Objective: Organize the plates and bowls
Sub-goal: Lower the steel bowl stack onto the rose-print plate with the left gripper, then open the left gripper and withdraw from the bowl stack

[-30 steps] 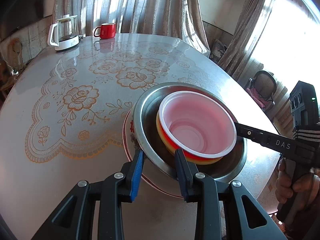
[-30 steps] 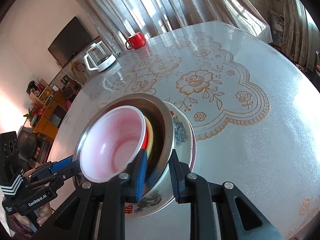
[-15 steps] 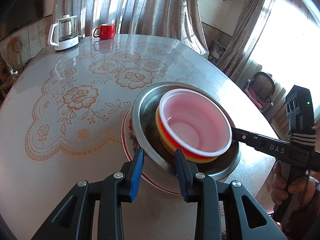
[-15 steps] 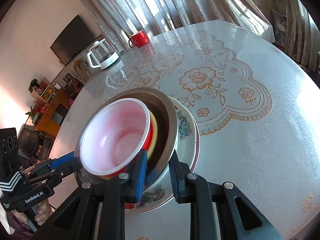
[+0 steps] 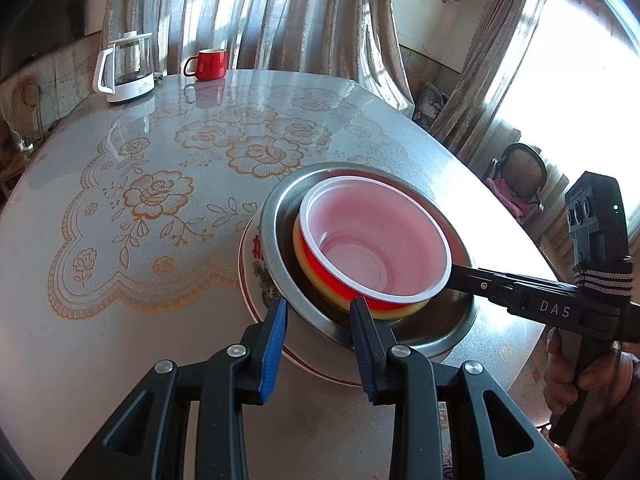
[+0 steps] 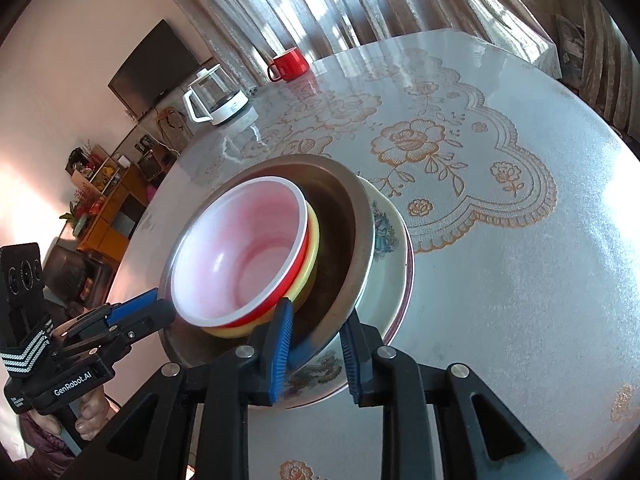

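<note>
A nested stack sits near the edge of the round surface [image 5: 120,264]: a floral plate [image 5: 264,280] at the bottom, a steel bowl [image 5: 280,264] on it, then a yellow bowl [image 5: 300,252] and a red bowl [image 5: 380,240] with a pale inside on top.

From the left wrist camera, the left gripper [image 5: 320,312] straddles the near rim of the steel bowl, one finger outside and one inside, closed up against the rim. The same view shows the right gripper [image 5: 464,274] coming in from the right side, its tip reaching the far rim behind the red bowl; how it closes there I cannot tell from this angle.

The right wrist camera settles that: the right gripper [image 6: 316,328] has its blue pads either side of the steel bowl's wall, clamped on it, with the plate just beneath. It also shows the left gripper [image 6: 160,304] on the opposite rim, and the stack tilted toward the camera.

Well away across the surface stand a red mug [image 5: 208,65] and a glass kettle [image 5: 126,68] on a white base. Curtains [image 5: 260,12] hang behind; a television [image 6: 156,68] shows only in the right view.
</note>
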`<state>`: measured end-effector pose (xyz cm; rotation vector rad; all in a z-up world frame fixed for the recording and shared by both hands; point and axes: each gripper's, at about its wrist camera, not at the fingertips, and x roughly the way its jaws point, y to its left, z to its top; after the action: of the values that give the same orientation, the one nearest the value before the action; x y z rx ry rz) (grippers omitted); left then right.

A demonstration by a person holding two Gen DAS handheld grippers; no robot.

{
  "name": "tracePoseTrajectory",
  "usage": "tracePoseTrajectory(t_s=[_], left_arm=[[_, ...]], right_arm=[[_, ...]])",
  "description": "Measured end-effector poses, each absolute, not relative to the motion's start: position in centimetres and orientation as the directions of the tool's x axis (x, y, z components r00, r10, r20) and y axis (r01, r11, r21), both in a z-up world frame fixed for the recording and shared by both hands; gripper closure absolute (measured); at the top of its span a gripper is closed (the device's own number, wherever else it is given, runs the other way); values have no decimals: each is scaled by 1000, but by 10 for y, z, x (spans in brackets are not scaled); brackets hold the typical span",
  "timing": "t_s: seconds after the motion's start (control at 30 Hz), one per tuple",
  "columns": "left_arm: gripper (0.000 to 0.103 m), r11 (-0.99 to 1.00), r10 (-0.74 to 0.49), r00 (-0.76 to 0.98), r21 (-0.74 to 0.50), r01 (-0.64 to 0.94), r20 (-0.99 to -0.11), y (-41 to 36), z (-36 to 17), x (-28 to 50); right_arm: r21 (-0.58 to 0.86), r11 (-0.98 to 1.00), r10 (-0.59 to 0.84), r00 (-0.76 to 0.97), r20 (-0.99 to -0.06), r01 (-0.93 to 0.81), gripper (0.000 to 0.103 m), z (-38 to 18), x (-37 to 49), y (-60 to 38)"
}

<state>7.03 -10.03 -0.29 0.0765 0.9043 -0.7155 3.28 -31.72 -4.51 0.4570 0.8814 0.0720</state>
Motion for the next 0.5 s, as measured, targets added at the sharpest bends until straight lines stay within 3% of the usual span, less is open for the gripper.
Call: tracePoseTrajectory(t_s=[0.5], left_arm=[[71,788,-544,433,-261,557,-719,-77,1,67]], right_arm=[[440,896,298,655,-694,59,72,-38,14,-315]])
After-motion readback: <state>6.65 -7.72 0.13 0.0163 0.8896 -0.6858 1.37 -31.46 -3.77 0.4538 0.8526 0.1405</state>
